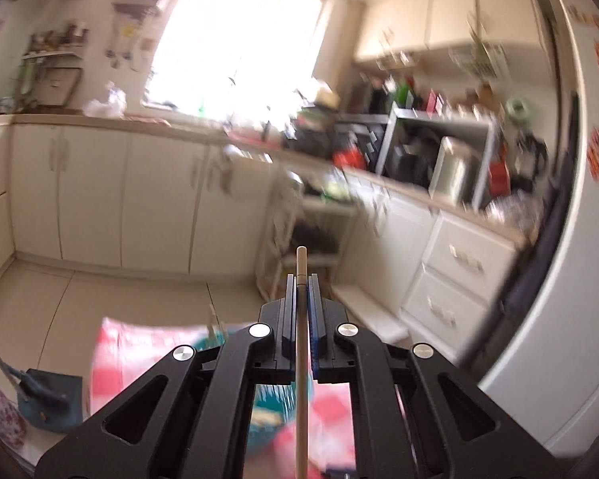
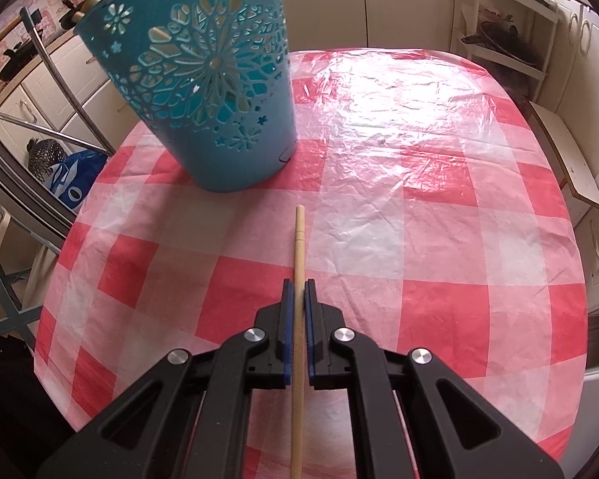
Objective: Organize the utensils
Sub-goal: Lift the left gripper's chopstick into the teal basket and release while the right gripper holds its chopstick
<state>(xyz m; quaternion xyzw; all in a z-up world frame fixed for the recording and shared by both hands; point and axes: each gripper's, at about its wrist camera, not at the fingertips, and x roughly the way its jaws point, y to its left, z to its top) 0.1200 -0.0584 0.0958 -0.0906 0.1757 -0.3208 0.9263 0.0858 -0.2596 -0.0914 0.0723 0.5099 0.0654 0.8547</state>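
Observation:
My left gripper [image 1: 302,279] is shut on a wooden chopstick [image 1: 301,263] that runs along its fingers, its tip poking out in front. It is raised and faces the kitchen; the view is blurred. Below it show a bit of the teal holder [image 1: 259,427] and the tablecloth [image 1: 112,359]. My right gripper [image 2: 298,284] is shut on a second wooden chopstick [image 2: 299,235] and hangs over the red-and-white checked table [image 2: 439,239]. The teal cut-out utensil holder [image 2: 203,92] stands upright on the table, ahead and to the left.
Cream cabinets [image 1: 131,195], a cluttered counter [image 1: 419,147] and a white fridge [image 1: 571,259] lie ahead of the left gripper. A metal chair frame [image 2: 48,92] and a blue bag [image 2: 74,177] are left of the table; a white rack [image 2: 503,36] is at the back right.

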